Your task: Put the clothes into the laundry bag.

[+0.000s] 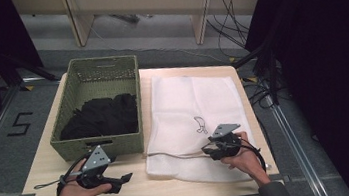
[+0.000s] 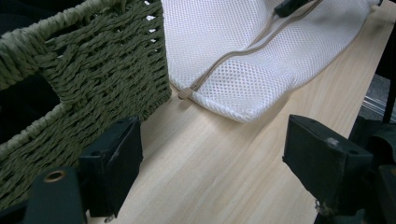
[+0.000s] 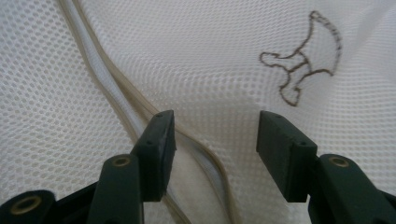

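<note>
So the white mesh laundry bag [image 1: 191,108] lies flat on the right half of the pale wood tabletop [image 1: 45,169], right beside a green woven basket [image 1: 99,146] with a dark clothes heap [image 1: 99,117] inside, hard to make out. The right tool [image 3: 212,140] hovers over the bag's beige zipper [image 3: 107,100], jaws apart with nothing pinched. The left tool [image 2: 212,156] sits released near the basket corner. The bag has a small outlined logo [image 3: 303,58].
</note>
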Tool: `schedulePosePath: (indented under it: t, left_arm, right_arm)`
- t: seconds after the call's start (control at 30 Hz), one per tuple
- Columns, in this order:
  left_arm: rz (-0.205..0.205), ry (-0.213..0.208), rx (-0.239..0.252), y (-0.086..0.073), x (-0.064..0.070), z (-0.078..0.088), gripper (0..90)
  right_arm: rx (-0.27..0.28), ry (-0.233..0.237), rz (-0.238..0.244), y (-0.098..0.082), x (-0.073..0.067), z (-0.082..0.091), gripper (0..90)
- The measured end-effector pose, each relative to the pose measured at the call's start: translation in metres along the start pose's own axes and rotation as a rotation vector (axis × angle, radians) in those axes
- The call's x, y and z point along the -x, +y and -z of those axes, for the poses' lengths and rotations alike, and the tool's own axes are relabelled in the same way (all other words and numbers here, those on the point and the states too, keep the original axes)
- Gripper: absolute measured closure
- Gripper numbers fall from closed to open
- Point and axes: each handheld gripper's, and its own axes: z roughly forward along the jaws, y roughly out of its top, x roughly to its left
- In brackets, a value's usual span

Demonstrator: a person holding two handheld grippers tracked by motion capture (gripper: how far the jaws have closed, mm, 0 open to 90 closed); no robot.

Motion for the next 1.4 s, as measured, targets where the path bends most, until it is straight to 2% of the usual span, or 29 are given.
schedulePosePath:
  t: [0.07, 0.1, 0.13, 0.2, 0.23, 0.3, 0.37, 0.4, 0.43, 0.47, 0.53, 0.63, 0.7, 0.73, 0.87, 0.9, 0.93, 0.97, 1.0, 1.1, 1.3, 1.4]
  left_arm:
    - [0.01, -0.004, -0.001, 0.0, 0.0, 0.0, 18.9]
    - [0.011, 0.001, -0.002, 0.0, 0.0, 0.0, 18.9]
    - [0.004, -0.001, -0.004, 0.0, 0.0, 0.0, 18.9]
    - [0.004, -0.003, -0.006, 0.0, 0.0, 0.0, 18.9]
    - [0.005, -0.003, -0.006, 0.0, 0.0, 0.0, 19.0]
    - [0.005, -0.003, -0.006, -0.001, 0.0, 0.0, 18.9]
    - [-0.007, -0.004, -0.017, -0.001, -0.001, 0.001, 18.9]
    - [-0.008, -0.004, -0.017, -0.001, -0.001, 0.001, 18.9]
    - [-0.008, -0.004, -0.017, -0.001, -0.001, 0.001, 18.9]
    - [-0.009, -0.01, -0.019, 0.0, -0.001, 0.001, 18.9]
    - [-0.012, -0.006, -0.02, 0.0, 0.0, 0.001, 18.9]
    - [-0.016, -0.007, -0.017, 0.0, -0.001, 0.0, 19.0]
    - [-0.027, -0.012, -0.021, 0.0, -0.002, 0.001, 19.0]
    - [-0.032, -0.006, -0.018, 0.0, -0.002, 0.001, 18.9]
    - [-0.02, -0.002, -0.009, 0.0, -0.001, 0.001, 19.0]
    - [-0.019, -0.005, -0.002, 0.0, -0.001, 0.0, 19.0]
    - [-0.018, -0.008, 0.005, 0.001, -0.001, 0.0, 18.9]
    - [-0.01, -0.016, 0.01, 0.001, -0.001, 0.001, 19.0]
    - [0.018, -0.013, 0.019, 0.001, 0.0, 0.0, 18.5]
    - [-0.003, -0.012, 0.029, 0.004, -0.002, 0.003, 17.9]
    - [0.064, 0.036, 0.085, 0.021, -0.01, 0.016, 17.9]
    - [0.071, 0.085, 0.101, 0.033, -0.018, 0.025, 17.9]
  right_arm:
    - [-0.029, 0.033, -0.004, 0.001, -0.001, -0.007, 45.0]
    - [-0.039, 0.031, 0.006, 0.001, 0.0, -0.01, 44.3]
    - [-0.057, 0.047, -0.017, 0.001, 0.002, -0.016, 43.3]
    - [-0.056, 0.049, 0.0, 0.0, 0.004, -0.018, 44.5]
    - [-0.037, 0.075, -0.007, 0.0, 0.008, -0.022, 49.3]
    - [-0.036, 0.081, -0.023, 0.0, 0.009, -0.022, 51.9]
    - [-0.025, 0.103, -0.013, 0.001, 0.013, -0.024, 64.0]
    - [-0.007, 0.093, -0.002, 0.001, 0.015, -0.026, 75.0]
    - [-0.007, 0.093, -0.002, 0.001, 0.015, -0.026, 75.0]
    - [-0.022, 0.069, 0.026, 0.004, 0.02, -0.024, 82.5]
    - [-0.027, 0.059, 0.032, 0.005, 0.02, -0.024, 83.8]
    - [-0.013, -0.008, 0.057, 0.01, 0.019, -0.019, 85.0]
    - [-0.002, -0.031, 0.061, 0.016, 0.019, -0.011, 85.1]
    - [0.019, -0.052, 0.067, 0.019, 0.019, -0.009, 85.2]
    - [0.062, -0.126, 0.09, 0.034, 0.014, 0.005, 85.3]
    - [0.062, -0.126, 0.09, 0.034, 0.014, 0.005, 85.3]
    - [0.077, -0.147, 0.109, 0.038, 0.014, 0.008, 85.4]
    - [0.087, -0.167, 0.122, 0.041, 0.015, 0.011, 85.4]
    - [0.095, -0.2, 0.132, 0.046, 0.014, 0.015, 85.4]
    - [0.113, -0.214, 0.129, 0.049, 0.016, 0.018, 85.5]
    - [0.131, -0.213, 0.118, 0.051, 0.018, 0.02, 85.4]
    - [0.13, -0.208, 0.116, 0.052, 0.019, 0.02, 85.4]
